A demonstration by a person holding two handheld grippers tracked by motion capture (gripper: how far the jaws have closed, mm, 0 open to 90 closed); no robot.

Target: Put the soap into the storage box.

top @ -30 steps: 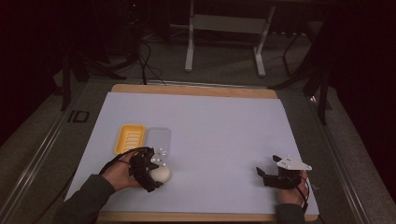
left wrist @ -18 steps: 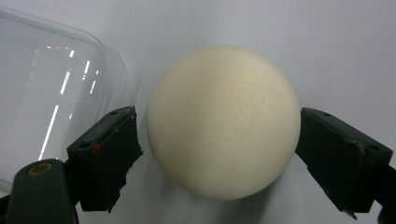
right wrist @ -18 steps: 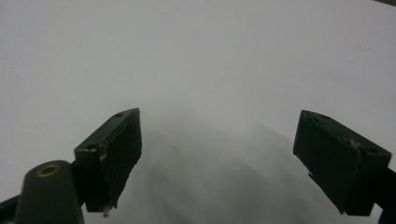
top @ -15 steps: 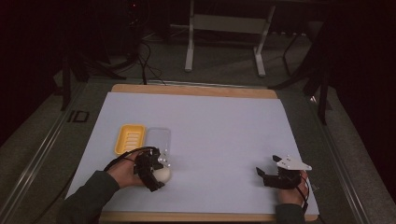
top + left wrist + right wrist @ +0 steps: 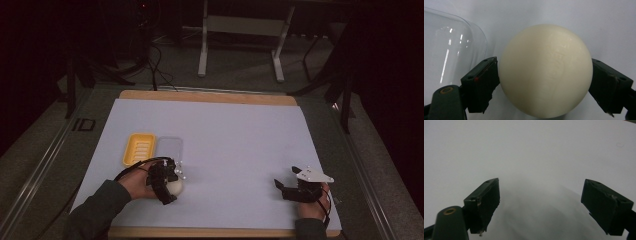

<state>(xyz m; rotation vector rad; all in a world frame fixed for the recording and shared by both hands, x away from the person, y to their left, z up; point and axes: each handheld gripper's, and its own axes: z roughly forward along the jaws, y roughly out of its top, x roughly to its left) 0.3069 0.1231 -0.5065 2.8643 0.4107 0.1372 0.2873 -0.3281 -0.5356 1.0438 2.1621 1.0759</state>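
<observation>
High view dim, grainy; surroundings near black, only the white desk (image 5: 225,145) lit. Left gripper view bright and sharp: white streak glare on the clear lid (image 5: 447,42), soft highlight on the cream ball (image 5: 545,70). Right gripper view: broad blurred grey shadow between the jaws.

I'm seeing tray (image 5: 139,149) lying near worktop's (image 5: 240,130) left edge, lid (image 5: 169,148) touching its right, ball (image 5: 176,186) sitting before lid toward front edge.

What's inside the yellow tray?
Nothing that I can make out: the yellow tray shows only its own ridged floor in the high view. The cream ball sits apart from it, on the white sheet between the left gripper's jaws.
</observation>
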